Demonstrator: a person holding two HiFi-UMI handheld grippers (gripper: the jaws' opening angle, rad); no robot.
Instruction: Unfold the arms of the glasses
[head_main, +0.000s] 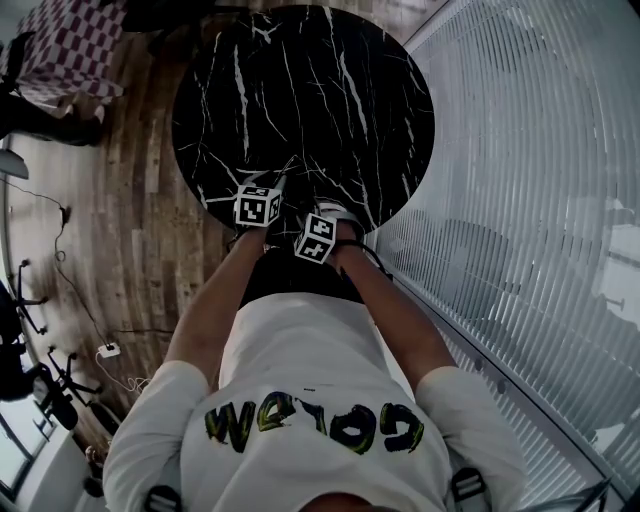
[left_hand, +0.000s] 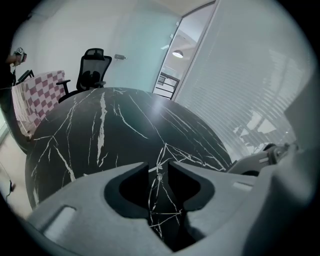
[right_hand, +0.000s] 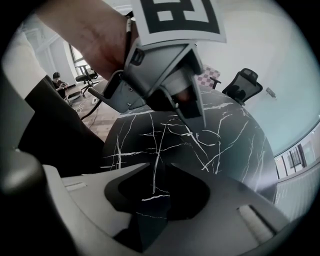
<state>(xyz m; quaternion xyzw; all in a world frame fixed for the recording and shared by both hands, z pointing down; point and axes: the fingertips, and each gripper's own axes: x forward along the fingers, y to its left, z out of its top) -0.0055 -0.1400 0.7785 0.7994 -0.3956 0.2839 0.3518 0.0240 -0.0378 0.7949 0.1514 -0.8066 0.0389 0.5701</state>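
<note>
The left gripper (left_hand: 157, 167) has its two fingers apart. Only the black table (left_hand: 100, 135) with white lines shows in the gap, and the fingers press on nothing. The right gripper (right_hand: 159, 167) has its fingers apart too, and again only the table top shows between them. Both grippers point down at the near edge of the table, close side by side, and the left one hangs just past the right fingers and a bit above them. On the table just past the right fingers, under the tips of the left fingers, there is a thin round loop (right_hand: 209, 137). It may be part of the glasses, but the white lines in the table make it hard to be sure. Nothing is holding it. Farther out from the fingers the round table top goes on, dark and shiny. Past its far edge stands a black chair (left_hand: 92, 67), and next to the chair hangs a cloth (left_hand: 42, 95) with red and white squares. Off to the right of the fingers runs a long wall (left_hand: 250, 75) with thin stripes.
</note>
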